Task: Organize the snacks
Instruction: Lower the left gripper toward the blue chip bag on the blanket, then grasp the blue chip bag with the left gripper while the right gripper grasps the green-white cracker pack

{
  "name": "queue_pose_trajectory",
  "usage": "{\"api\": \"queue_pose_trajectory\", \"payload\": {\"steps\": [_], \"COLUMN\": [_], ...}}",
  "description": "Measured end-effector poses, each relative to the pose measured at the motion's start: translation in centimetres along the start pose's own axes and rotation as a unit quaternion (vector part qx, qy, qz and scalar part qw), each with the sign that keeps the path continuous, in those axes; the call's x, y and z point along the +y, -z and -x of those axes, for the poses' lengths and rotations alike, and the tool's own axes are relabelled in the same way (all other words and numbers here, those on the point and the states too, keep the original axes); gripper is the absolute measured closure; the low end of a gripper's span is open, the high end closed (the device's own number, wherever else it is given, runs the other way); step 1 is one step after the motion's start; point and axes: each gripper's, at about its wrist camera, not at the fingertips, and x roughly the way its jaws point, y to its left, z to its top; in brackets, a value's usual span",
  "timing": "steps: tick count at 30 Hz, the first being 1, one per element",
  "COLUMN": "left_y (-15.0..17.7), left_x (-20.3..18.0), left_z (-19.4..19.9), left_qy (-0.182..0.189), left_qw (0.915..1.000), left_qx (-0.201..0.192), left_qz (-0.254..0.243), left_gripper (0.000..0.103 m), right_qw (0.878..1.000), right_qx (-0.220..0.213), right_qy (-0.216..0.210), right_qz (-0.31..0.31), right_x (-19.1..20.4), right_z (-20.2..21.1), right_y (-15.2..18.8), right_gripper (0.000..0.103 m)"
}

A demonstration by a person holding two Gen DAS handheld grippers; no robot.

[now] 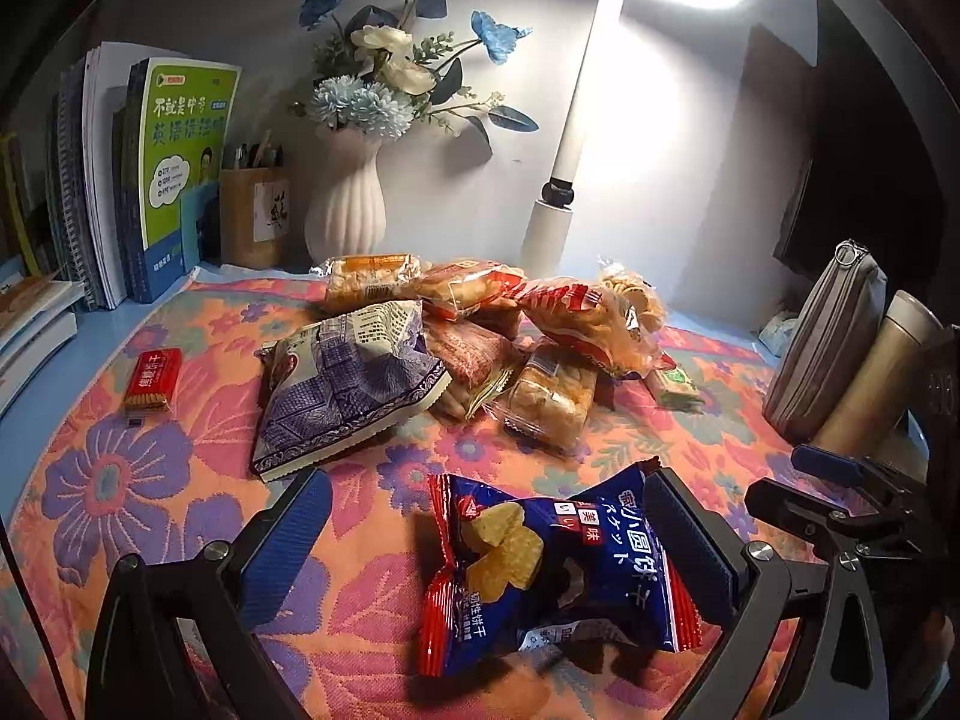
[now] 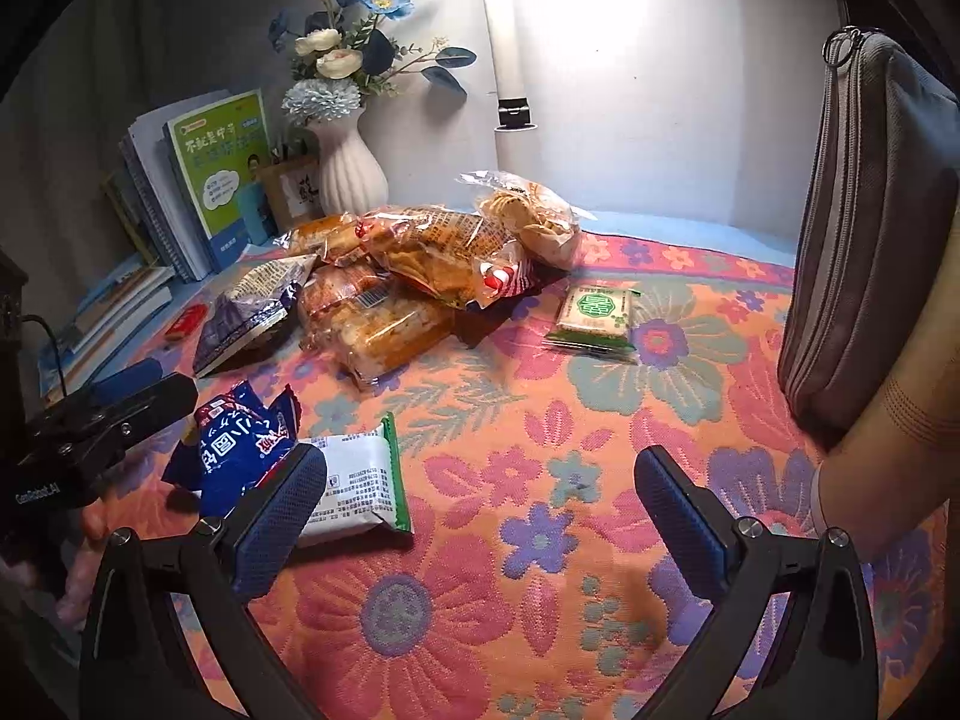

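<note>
Left tongs (image 1: 489,546): spread wide, straddling blue pack (image 1: 558,564) at lower centre of left view; pack touches right finger, left finger clear of it.
Right tongs (image 2: 480,516): spread, nothing between, bare cloth (image 2: 516,600) below.
Snack pile (image 1: 480,342): mid-frame on cloth, purple bag (image 1: 348,384) at its left edge.
White-green pack (image 2: 360,483): lower left of right view, just beside blue pack.
Green wafer (image 2: 594,315): right of pile, apart.
Red packet (image 1: 153,378): left side, alone.
</note>
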Motion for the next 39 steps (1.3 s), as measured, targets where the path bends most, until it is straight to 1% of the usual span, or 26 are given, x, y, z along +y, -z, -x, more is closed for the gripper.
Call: {"api": "queue_pose_trajectory", "payload": {"steps": [7,13,21,31,36,39], "left_y": [0.0,0.0,0.0,0.0,-0.2,-0.2], "left_x": [-0.1,-0.1,-0.2,-0.3,-0.1,-0.1], "left_z": [-0.3,-0.5,-0.5,-0.4,-0.3,-0.3], "left_qy": [-0.003,-0.004,-0.002,0.003,0.02,0.046], "left_qw": [1.0,1.0,1.0,1.0,0.9997,0.9982], "left_qx": [0.005,0.009,0.009,0.008,0.015,0.036], "left_qz": [-0.002,-0.001,-0.003,-0.004,0.007,0.012], "left_gripper": [0.0,0.0,0.0,0.0,0.0,0.0], "right_qw": [1.0,1.0,1.0,1.0,0.999,0.998], "right_qx": [0.002,0.0,-0.004,0.003,0.008,0.02], "right_qy": [0.014,0.013,-0.005,-0.023,-0.033,-0.048], "right_qz": [-0.005,-0.005,-0.009,0.003,0.009,0.02], "right_x": [-0.3,-0.3,-0.5,-0.1,0.2,0.6], "right_z": [-0.1,-0.1,0.2,0.0,-0.1,-0.4], "right_y": [0.0,0.0,0.0,0.0,0.0,0.0], "right_gripper": [0.0,0.0,0.0,0.0,0.0,0.0]}}
